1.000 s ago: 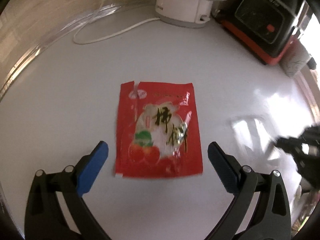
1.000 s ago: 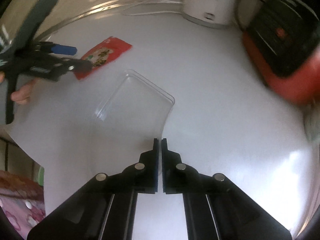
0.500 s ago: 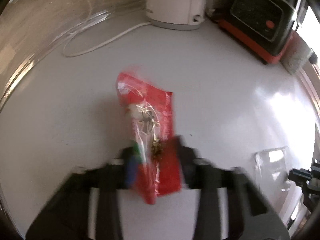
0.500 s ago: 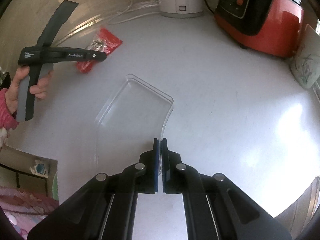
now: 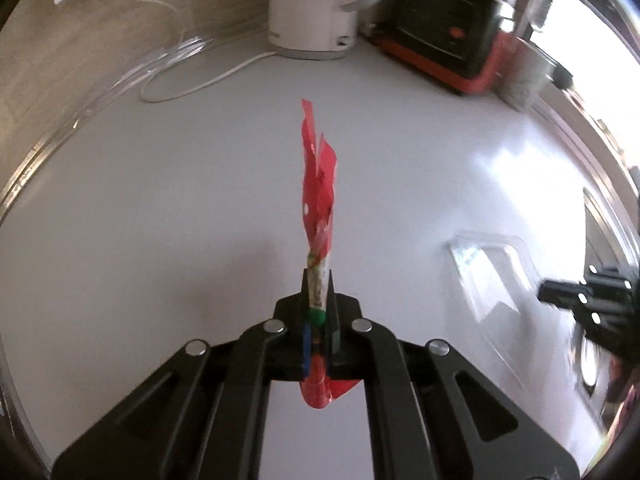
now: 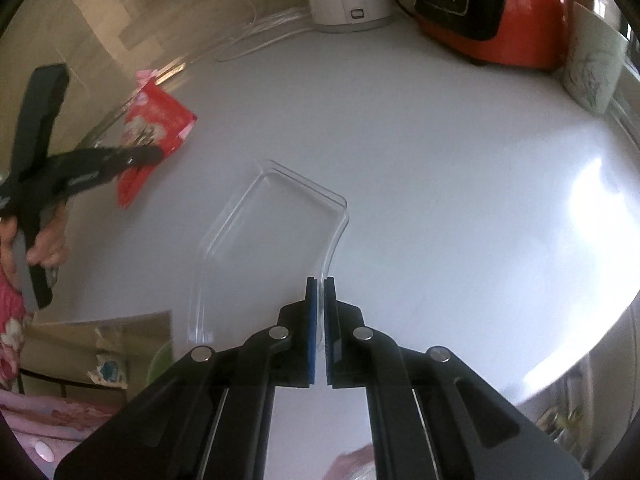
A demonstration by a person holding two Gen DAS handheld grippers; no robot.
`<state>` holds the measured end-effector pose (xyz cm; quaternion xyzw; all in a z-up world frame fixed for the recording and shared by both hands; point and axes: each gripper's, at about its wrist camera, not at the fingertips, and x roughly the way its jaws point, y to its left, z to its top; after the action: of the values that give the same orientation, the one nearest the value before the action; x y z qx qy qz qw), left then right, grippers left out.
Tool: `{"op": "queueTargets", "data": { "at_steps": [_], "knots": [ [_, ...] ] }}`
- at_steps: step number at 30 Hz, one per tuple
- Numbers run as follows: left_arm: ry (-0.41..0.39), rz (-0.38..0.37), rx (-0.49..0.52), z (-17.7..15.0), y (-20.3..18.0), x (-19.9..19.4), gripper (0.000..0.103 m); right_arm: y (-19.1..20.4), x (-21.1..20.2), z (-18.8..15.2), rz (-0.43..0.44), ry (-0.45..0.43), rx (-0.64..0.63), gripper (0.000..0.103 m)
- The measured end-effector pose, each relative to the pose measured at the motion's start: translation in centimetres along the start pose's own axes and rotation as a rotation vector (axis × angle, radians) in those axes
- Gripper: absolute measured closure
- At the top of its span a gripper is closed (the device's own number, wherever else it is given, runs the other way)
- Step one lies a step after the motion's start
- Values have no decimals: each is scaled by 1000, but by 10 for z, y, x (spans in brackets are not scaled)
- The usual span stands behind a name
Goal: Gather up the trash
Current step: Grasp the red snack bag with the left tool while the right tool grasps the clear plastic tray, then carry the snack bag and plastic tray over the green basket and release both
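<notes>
My left gripper [image 5: 318,280] is shut on a red snack wrapper [image 5: 318,184], which stands edge-on between the pads, lifted off the white table [image 5: 160,220]. The right wrist view shows the same wrapper [image 6: 160,120] hanging from the left gripper [image 6: 154,155], held in a hand at the left. My right gripper [image 6: 320,282] is shut on the rim of a clear plastic tray [image 6: 272,232], held above the table's near edge. In the left wrist view the tray [image 5: 492,280] and the right gripper [image 5: 544,292] appear at the right.
At the back stand a white kettle [image 5: 316,4] with its white cord [image 5: 200,84], a red and black cooker [image 6: 492,8] and a patterned mug [image 6: 592,64]. Clear tubing [image 5: 120,76] runs along the table's left rim. A floral cloth [image 6: 52,420] lies below the table's edge.
The left gripper closed on the flat wrapper, crumpled it and lifted it off the table. The right gripper kept its hold on the tray and moved it across the table.
</notes>
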<state>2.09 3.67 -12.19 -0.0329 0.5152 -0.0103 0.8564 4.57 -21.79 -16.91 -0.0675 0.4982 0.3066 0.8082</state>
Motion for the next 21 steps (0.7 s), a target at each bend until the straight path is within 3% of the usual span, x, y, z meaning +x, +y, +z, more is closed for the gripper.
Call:
{"op": "queueTargets", "data": {
  "at_steps": [9,17,21],
  "knots": [
    [4,-113,116,-75,-15,-58,99,61,-34,-66,10,-17,56,99],
    [42,-182,188,-134,-11,-77,99,130,-67,-143,12,-39,111,98],
    [60,-204,225,-162,-7,-85,99,155,-56,-167,14,-26,127,98]
  ]
}}
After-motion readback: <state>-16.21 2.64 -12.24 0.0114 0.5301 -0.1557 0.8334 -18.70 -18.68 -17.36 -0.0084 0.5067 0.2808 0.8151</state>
